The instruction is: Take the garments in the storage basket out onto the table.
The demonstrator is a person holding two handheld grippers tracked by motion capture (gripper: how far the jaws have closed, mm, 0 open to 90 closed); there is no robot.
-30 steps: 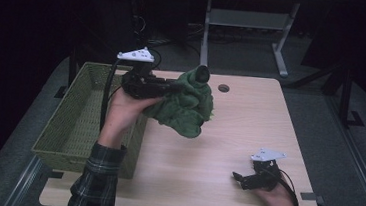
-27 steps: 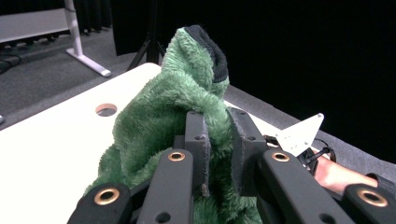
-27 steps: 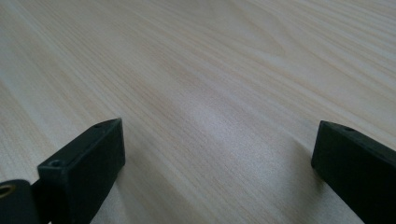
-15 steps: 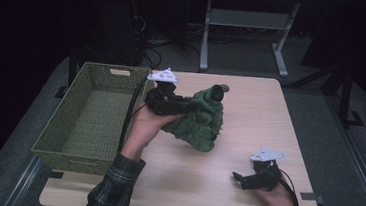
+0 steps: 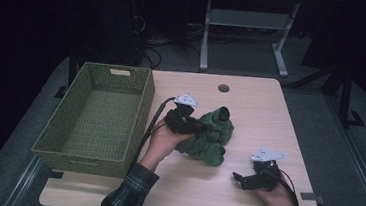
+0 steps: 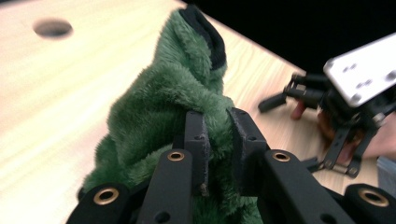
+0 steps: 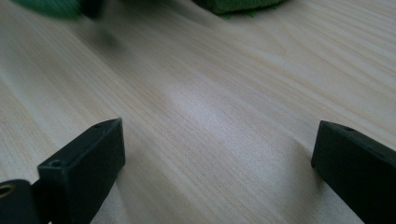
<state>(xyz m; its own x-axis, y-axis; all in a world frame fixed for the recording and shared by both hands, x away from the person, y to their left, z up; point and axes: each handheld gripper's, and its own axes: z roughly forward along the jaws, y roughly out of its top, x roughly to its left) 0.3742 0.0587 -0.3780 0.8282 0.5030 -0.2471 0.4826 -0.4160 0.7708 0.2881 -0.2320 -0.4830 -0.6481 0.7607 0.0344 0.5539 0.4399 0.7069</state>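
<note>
Pinching a fold of the green fleece cloth [image 5: 209,135], which is already out of the basket [image 5: 94,120] and on the bench [image 5: 243,198], the left fingers [image 6: 196,140] are clamped, while the right gripper [image 5: 242,180] is kept spread, unused.

One green fleece garment [image 5: 209,135], one wicker basket [image 5: 91,155] (olive), two claws.

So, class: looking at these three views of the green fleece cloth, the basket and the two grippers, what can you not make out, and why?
- Green fleece cloth: what kind of item it is; bunched up, and in the left gripper view the left gripper covers its lower part.
- Basket: its near inside wall, hidden by the rim in the high view.
- Cloth in the right gripper view: blurred, cut off by the top edge.
- Right gripper: fingertips too small and dark in the high view.
</note>
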